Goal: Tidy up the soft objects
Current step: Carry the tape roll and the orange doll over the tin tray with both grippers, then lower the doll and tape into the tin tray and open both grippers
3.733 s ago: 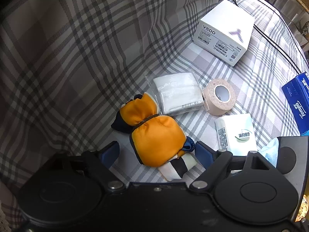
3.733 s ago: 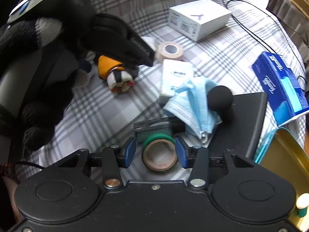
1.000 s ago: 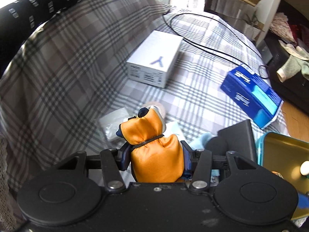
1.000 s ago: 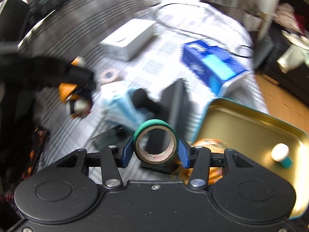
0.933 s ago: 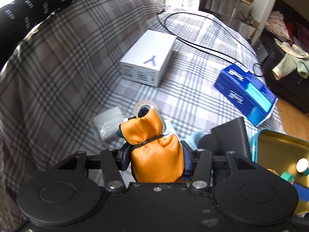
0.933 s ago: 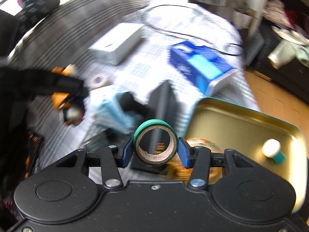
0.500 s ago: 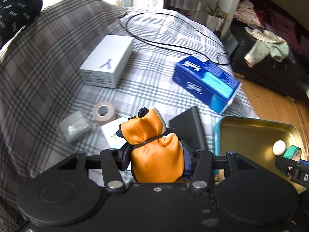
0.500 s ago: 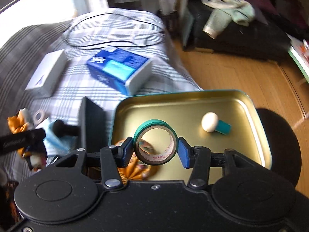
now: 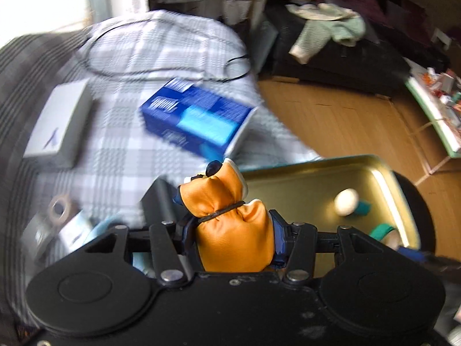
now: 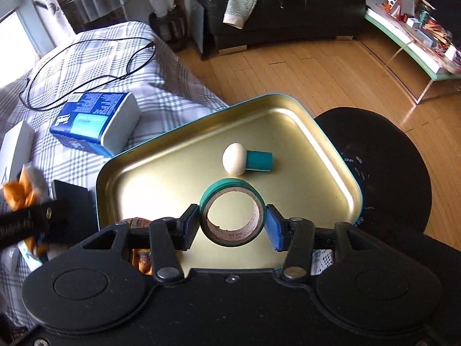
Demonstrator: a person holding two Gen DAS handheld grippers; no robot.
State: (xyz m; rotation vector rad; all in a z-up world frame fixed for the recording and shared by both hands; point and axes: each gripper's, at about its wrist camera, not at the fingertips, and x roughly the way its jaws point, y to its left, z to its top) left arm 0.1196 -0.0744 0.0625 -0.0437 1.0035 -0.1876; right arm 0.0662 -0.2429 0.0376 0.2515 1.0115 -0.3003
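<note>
An orange fabric pouch (image 9: pixel 233 236), tied at its neck by a dark cord, is clamped between the left gripper (image 9: pixel 230 238) fingers. A green tape roll (image 10: pixel 232 216) is gripped upright by the right gripper (image 10: pixel 232 223), above the gold tray (image 10: pixel 302 124).

I count two tape rolls, green (image 10: pixel 232 216) and beige (image 9: pixel 59 210); two boxes, blue (image 10: pixel 95 121) and white (image 9: pixel 59 127); one orange pouch (image 9: pixel 230 230); one gold tin (image 10: pixel 178 155); one mushroom-shaped piece (image 10: pixel 246 160); one black cable (image 10: pixel 86 83).
</note>
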